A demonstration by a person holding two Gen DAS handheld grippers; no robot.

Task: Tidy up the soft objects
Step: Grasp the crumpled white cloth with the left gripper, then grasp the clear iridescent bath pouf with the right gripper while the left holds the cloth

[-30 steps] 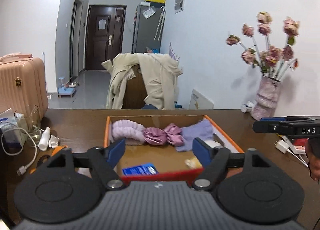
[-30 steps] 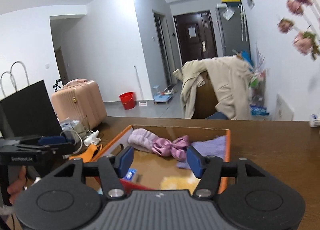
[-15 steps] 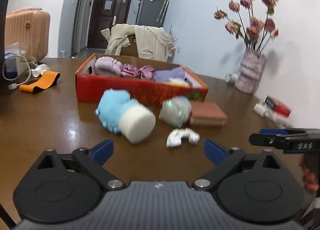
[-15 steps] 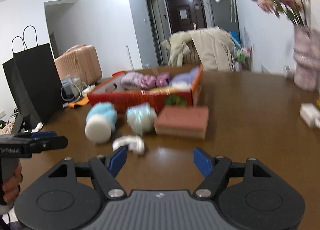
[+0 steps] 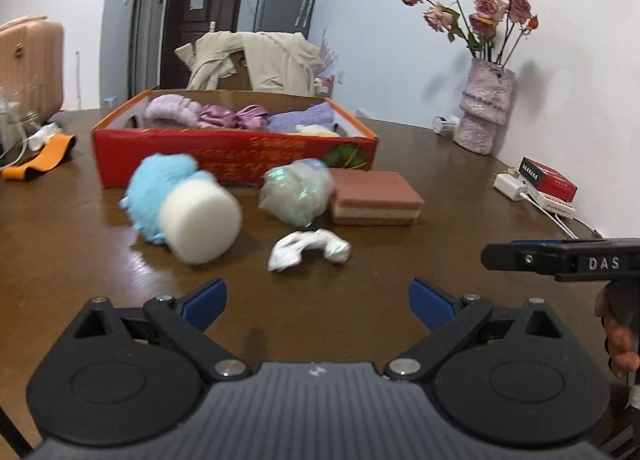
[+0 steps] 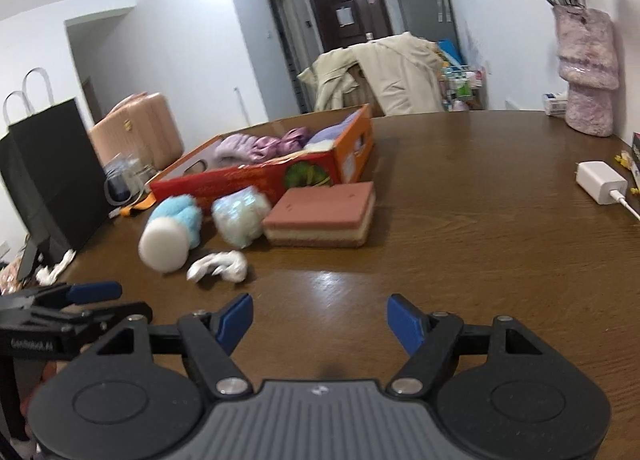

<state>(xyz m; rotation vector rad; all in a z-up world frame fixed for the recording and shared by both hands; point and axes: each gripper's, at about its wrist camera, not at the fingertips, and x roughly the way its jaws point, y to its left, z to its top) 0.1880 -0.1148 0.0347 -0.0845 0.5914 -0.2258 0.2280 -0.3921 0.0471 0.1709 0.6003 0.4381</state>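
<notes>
Currently both tongs stand released and empty, the white sock lying crosswise on the table at twelve o'clock ahead of the left tongs, nearer than the right tongs.

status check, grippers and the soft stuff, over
Left gripper and right gripper open, both empty. White cloth, blue plush, mesh puff, sponge loose on table, outside red box. Nothing in the way.
</notes>
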